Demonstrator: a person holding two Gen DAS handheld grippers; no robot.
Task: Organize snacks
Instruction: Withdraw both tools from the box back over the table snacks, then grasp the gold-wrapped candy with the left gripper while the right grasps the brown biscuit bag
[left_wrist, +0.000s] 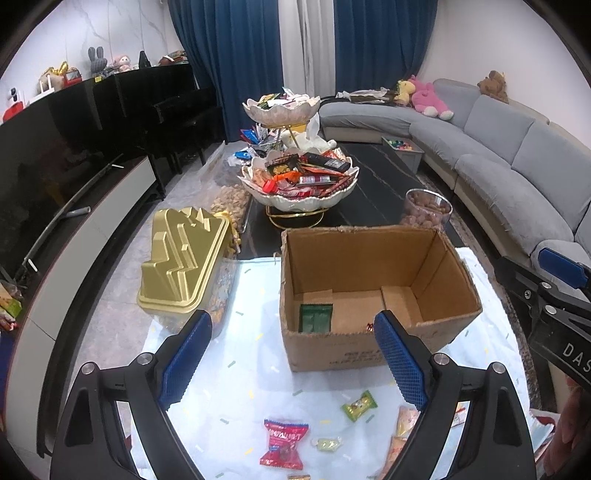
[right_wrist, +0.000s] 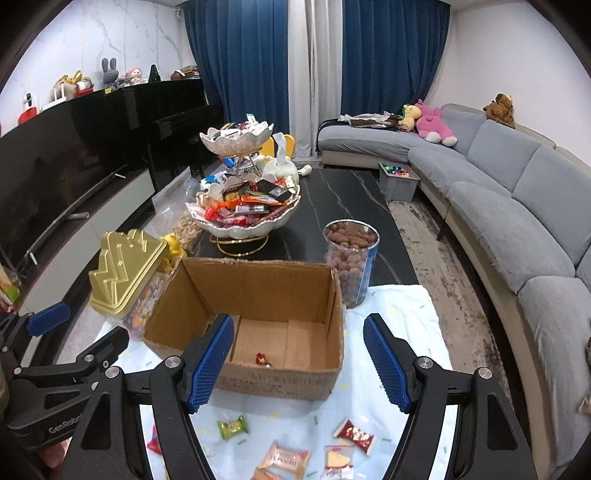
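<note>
Currently both grippers, left (left_wrist: 291, 354) and right (right_wrist: 299, 362), hang spread and empty near the cardboard box (left_wrist: 369, 347). Loose snacks (right_wrist: 232, 426) lie on the white cloth (left_wrist: 229, 354) nearest, presumably laid out for boxing; box holds a green packet (left_wrist: 316, 317).

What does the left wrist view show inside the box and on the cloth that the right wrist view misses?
Left wrist only: a green packet lying on the box floor, plus a red snack bag on the cloth. Right wrist only: a red-and-white wrapped candy and an orange biscuit pack. Both share the cardboard box, the small red candy inside it, and the green wrapped candy on the cloth.
</note>
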